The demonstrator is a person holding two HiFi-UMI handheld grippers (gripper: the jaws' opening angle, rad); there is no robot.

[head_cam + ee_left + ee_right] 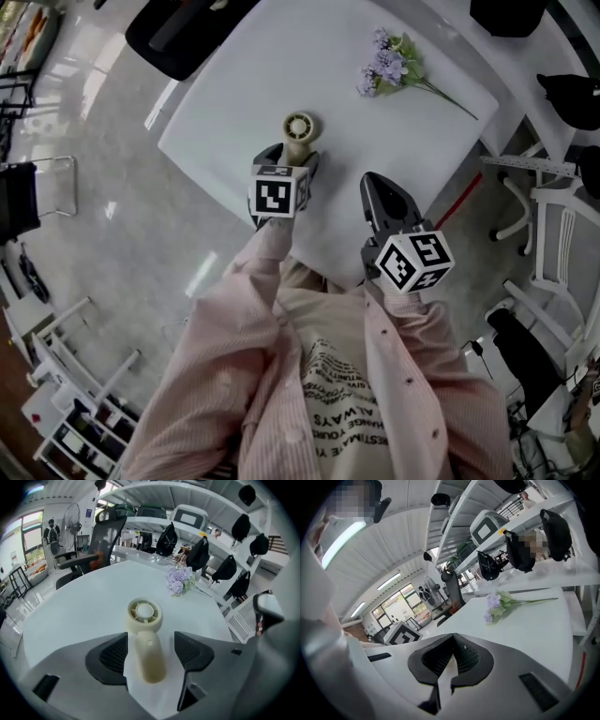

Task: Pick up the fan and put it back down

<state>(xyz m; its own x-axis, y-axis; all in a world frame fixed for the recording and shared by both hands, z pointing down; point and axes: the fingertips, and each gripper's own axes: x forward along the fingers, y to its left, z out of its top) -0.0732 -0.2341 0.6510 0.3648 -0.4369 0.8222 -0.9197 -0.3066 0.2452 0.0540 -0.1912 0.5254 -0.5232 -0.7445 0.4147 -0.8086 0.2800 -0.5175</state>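
A cream hand-held fan [298,131] lies flat on the white table [244,84], round head away from me and handle toward me. My left gripper [290,159] is open, with one jaw on each side of the handle. In the left gripper view the fan [145,634] rests between the two black pads [112,656], and a narrow gap shows on each side of the handle. My right gripper [373,183] hovers over the table's near edge, to the right of the fan. It is shut with nothing between its jaws [453,651].
A sprig of purple flowers [389,64] lies at the table's far right. A black office chair [178,28] stands beyond the far left corner. White chairs [553,225] and shelving with black bags [201,552] are to the right.
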